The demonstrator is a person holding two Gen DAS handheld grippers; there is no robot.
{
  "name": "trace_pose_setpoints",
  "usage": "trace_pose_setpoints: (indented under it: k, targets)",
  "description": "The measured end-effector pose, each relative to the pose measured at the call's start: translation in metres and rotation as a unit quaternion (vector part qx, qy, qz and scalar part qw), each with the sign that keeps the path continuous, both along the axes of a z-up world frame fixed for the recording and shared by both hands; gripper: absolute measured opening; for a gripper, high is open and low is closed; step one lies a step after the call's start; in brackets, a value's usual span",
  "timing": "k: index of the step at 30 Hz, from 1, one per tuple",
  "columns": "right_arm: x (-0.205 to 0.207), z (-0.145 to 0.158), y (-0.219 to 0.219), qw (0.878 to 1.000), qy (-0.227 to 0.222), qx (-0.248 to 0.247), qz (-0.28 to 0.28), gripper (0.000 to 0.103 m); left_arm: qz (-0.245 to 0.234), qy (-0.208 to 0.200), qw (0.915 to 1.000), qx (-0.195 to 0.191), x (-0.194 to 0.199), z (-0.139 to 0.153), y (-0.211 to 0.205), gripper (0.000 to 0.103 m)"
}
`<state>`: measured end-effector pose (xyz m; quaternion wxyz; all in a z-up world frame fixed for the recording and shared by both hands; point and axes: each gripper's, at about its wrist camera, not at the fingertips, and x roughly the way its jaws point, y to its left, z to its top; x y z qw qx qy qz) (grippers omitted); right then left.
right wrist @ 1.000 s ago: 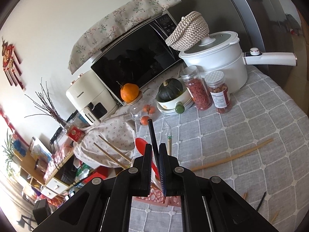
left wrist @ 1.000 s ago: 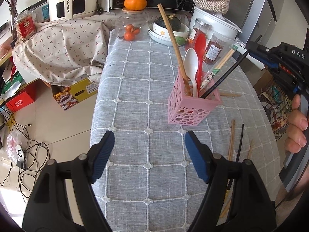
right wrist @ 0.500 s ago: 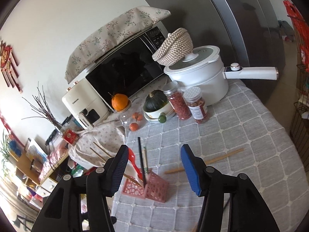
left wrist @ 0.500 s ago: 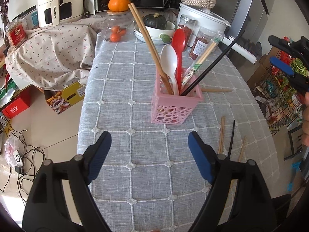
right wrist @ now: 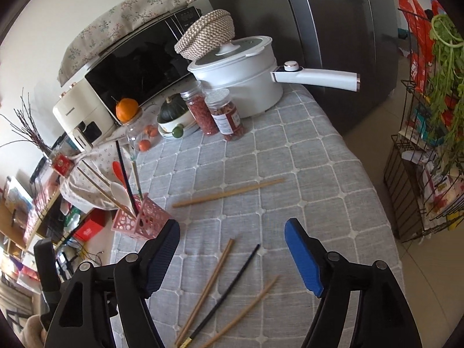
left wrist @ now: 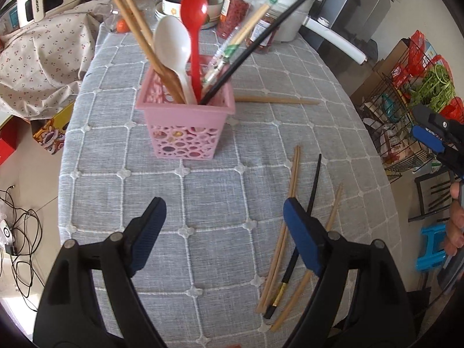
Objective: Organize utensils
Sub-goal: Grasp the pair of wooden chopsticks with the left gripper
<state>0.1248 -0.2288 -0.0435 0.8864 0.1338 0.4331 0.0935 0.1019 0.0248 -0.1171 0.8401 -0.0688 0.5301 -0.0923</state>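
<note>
A pink perforated holder (left wrist: 185, 127) stands on the grey checked tablecloth (left wrist: 220, 197); it also shows in the right wrist view (right wrist: 142, 220). It holds a red spoon (left wrist: 195, 11), a white spoon (left wrist: 172, 43), wooden chopsticks, a wrapped pair and a black chopstick (left wrist: 261, 37). On the cloth lie a wooden pair (left wrist: 282, 229), a black chopstick (right wrist: 229, 287), a single wooden chopstick (right wrist: 246, 307) and another wooden one (right wrist: 229, 192) farther back. My left gripper (left wrist: 223, 232) is open and empty before the holder. My right gripper (right wrist: 232, 258) is open and empty above the loose chopsticks.
At the table's far end stand a white pot (right wrist: 240, 72) with a long handle, two jars (right wrist: 214, 113), a bowl with a squash (right wrist: 172, 116) and a microwave (right wrist: 139, 63). A wire rack (right wrist: 426, 174) with greens stands on the floor to the right.
My right gripper let go of the black chopstick into the holder, opened, and drew back over the loose chopsticks. My left gripper moved closer to the holder.
</note>
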Motion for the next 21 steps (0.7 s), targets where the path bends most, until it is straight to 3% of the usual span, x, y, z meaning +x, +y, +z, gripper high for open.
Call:
trace_pose_setpoints:
  k: [11,14,21]
  targets:
    - [-0.006,-0.031,-0.029,0.997,0.066,-0.026,-0.005,0.079,-0.058,0.019,0.9979,0.02,0.02,-0.02,-0.062,0.082]
    - [-0.009,-0.038,-0.037,0.996,0.079,-0.037,-0.005,0.079,-0.07,0.019,0.9972,0.015,0.028,-0.025,-0.075,0.073]
    - [-0.014,-0.044,-0.061,0.995,0.092,-0.029,-0.022,0.08,-0.09,0.052,0.9946,-0.001,0.041,-0.046,-0.098,0.036]
